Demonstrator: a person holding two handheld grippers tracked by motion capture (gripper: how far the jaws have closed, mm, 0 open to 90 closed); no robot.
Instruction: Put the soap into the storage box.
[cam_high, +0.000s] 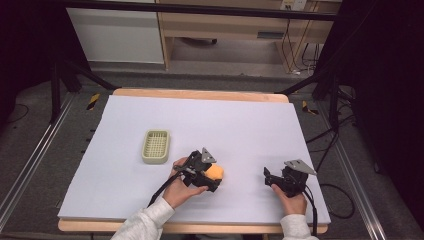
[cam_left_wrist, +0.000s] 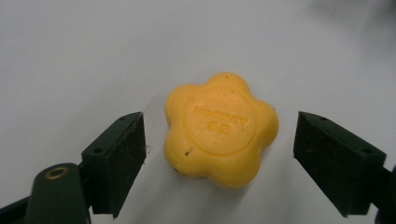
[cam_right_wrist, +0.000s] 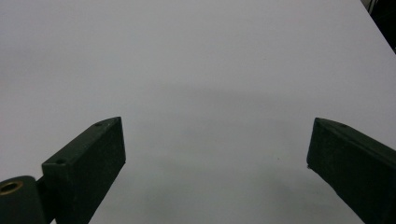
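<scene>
Soap between open fingers of left gripper

Soap (cam_left_wrist: 221, 129): orange-yellow, flower-shaped w/ five lobes, round stamped centre w/ raised lettering too blurred to read. Lies flat on the desk (cam_high: 240, 120), which has a pale grey-white cover. In left gripper view it sits between the two black fingers (cam_left_wrist: 119, 161); fingers wide apart, gap visible on both sides, not touching soap. In high view the left gripper (cam_high: 209, 176) is low at the soap (cam_high: 216, 172), near front-centre of desk, held by the person's left hand (cam_high: 181, 187), light sleeve at bottom edge.

Right gripper (cam_high: 270, 179) held by right hand (cam_high: 292, 202), off to the right, well apart from the soap, near front edge. Right gripper view: fingers (cam_right_wrist: 88, 165) spread wide, bare desk cover between them, nothing held.

Soap dish (cam_high: 156, 146): pale green, rectangular w/ rounded corners, slotted inside, on desk to the left of & a bit farther back than the left gripper, near but not touching it. Nothing in dish.
</scene>
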